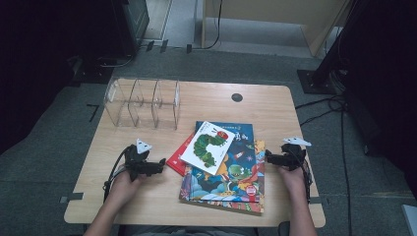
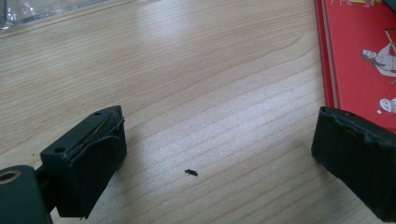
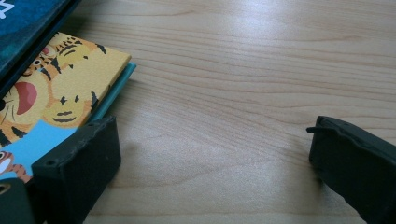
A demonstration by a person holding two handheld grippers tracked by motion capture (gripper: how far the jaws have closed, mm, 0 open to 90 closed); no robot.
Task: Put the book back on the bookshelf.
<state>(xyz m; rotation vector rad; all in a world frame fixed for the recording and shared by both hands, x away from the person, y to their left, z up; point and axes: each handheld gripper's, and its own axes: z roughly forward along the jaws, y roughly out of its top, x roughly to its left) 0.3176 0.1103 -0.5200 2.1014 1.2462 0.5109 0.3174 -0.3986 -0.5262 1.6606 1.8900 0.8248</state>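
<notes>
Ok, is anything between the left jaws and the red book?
Nothing visible. The left gripper is open, with bare table between it and the red book. The caterpillar book lies on top of the red one farther in, not on the near edge.

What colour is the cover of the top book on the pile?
White, with a green caterpillar on the top book; clearest in the high view.

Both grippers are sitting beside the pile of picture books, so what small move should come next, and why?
Probably slide the left gripper toward the white caterpillar picture book topping the pile. Its jaws are open and empty over bare wooden table, and the clear plastic divider rack stands empty behind. The right gripper is open too.
</notes>
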